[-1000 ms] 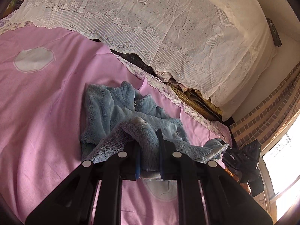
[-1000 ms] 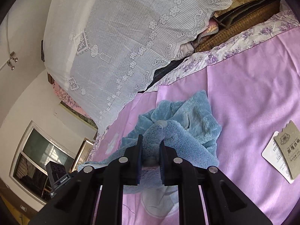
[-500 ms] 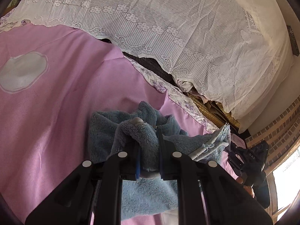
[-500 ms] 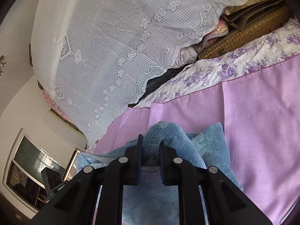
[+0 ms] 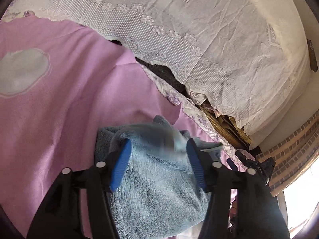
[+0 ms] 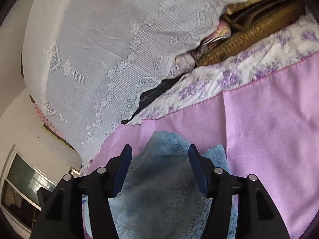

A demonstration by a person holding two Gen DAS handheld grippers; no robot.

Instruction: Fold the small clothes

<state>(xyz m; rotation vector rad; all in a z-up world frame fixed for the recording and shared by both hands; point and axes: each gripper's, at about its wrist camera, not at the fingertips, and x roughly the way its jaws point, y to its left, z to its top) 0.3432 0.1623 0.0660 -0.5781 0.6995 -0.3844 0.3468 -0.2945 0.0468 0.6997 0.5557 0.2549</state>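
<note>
A fluffy light-blue garment (image 5: 159,189) lies folded over on the pink bedsheet (image 5: 69,109). My left gripper (image 5: 158,145) is open, its blue pads (image 5: 121,165) spread on either side of the garment's folded edge, just above it. In the right wrist view the same blue garment (image 6: 159,199) fills the space under my right gripper (image 6: 159,149), which is also open with its pads (image 6: 196,167) wide apart over the cloth. The other gripper (image 5: 253,165) shows at the right in the left wrist view.
A white lace cover (image 5: 199,39) drapes over a stack of bedding at the far side of the bed. A floral sheet border (image 6: 219,83) and woven mats (image 6: 259,25) lie beyond the pink sheet. A brick wall (image 5: 293,155) and a window (image 6: 24,179) are at the sides.
Both grippers carried the blue garment's edge forward over itself, then opened and let go of it. The garment now lies folded beneath them.
</note>
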